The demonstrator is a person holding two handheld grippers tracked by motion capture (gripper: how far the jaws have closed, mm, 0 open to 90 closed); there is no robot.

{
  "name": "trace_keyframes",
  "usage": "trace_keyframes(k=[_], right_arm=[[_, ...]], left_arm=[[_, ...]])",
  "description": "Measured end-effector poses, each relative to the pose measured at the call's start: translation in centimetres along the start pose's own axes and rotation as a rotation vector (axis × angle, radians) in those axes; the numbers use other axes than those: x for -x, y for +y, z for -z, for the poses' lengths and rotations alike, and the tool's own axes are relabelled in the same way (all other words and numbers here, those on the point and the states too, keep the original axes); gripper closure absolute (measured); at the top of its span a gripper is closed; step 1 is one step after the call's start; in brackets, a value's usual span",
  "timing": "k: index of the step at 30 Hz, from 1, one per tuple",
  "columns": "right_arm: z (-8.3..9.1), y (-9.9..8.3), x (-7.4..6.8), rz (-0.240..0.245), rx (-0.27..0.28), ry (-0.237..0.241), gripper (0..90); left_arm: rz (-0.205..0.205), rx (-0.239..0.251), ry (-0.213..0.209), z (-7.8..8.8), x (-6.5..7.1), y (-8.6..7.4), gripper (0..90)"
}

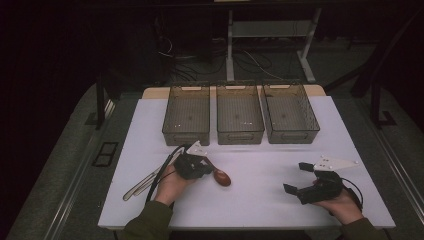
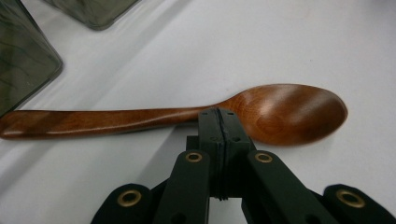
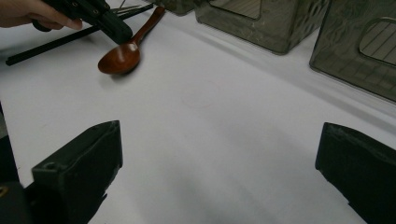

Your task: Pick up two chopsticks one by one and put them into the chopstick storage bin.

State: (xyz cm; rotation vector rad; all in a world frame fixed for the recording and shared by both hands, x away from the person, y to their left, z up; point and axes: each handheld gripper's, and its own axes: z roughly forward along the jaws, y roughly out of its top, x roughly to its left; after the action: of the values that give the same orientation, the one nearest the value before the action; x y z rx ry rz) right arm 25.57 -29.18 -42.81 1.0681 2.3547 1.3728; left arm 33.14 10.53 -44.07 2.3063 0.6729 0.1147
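- Right now the left gripper (image 2: 219,116) has its two black jaws pressed together, and their tips meet on the neck of the brown wooden spoon (image 2: 177,116), where the handle joins the bowl; whether they actually pinch the wood or only rest against it I cannot tell.
- The wooden spoon lies on the white table top (image 1: 260,180), its oval bowl (image 1: 223,178) pointing away from the left hand (image 1: 170,186) toward the table's middle.
- Taking the middle one of the three smoky translucent plastic bins (image 1: 240,117) as the landmark: the spoon sits in front of it, on the person's side, and slightly to its left, well apart from it.
- The other two bins stand just beside that middle bin, one on each side (image 1: 186,117) (image 1: 291,117), all three in a row along the far part of the table.
- The left gripper is also in front of and to the left of the middle bin, touching the spoon.
- The right gripper (image 3: 219,177) has its jaws spread wide with nothing but bare table between them; it rests in the right hand (image 1: 345,204) in front of and well to the right of the middle bin.
- A thin pair of metal tongs (image 1: 142,184) lies farther left than the spoon, near the left hand.
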Motion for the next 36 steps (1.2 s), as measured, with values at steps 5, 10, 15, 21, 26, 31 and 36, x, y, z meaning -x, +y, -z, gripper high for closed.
trace_keyframes(k=[5,10,15,21,26,31,36], right_arm=[[0.0,0.0,0.0,0.005,0.004,0.001,0.9],[0.0,0.0,0.0,0.006,0.003,0.001,0.9],[0.0,0.0,0.0,0.004,0.002,0.001,0.9],[-0.1,0.0,0.0,0.005,-0.002,0.000,0.9],[-0.1,0.0,-0.1,0.004,-0.003,-0.001,0.9],[-0.1,0.0,-0.1,0.006,-0.003,-0.002,0.9],[-0.1,0.0,-0.1,0.005,-0.003,-0.003,0.9]], left_arm=[[-0.018,-0.005,0.022,1.0,0.3,0.0,84.4],[0.021,0.014,0.067,3.0,0.6,-0.9,78.7],[0.053,0.014,0.115,5.1,0.4,-2.5,74.2],[0.108,0.015,0.161,7.3,-0.2,-4.6,74.3],[0.135,0.009,0.173,8.0,-0.4,-5.9,74.7],[0.129,-0.002,0.176,7.5,-0.5,-5.8,75.3],[0.120,-0.032,0.180,6.8,-0.5,-5.7,75.4]])
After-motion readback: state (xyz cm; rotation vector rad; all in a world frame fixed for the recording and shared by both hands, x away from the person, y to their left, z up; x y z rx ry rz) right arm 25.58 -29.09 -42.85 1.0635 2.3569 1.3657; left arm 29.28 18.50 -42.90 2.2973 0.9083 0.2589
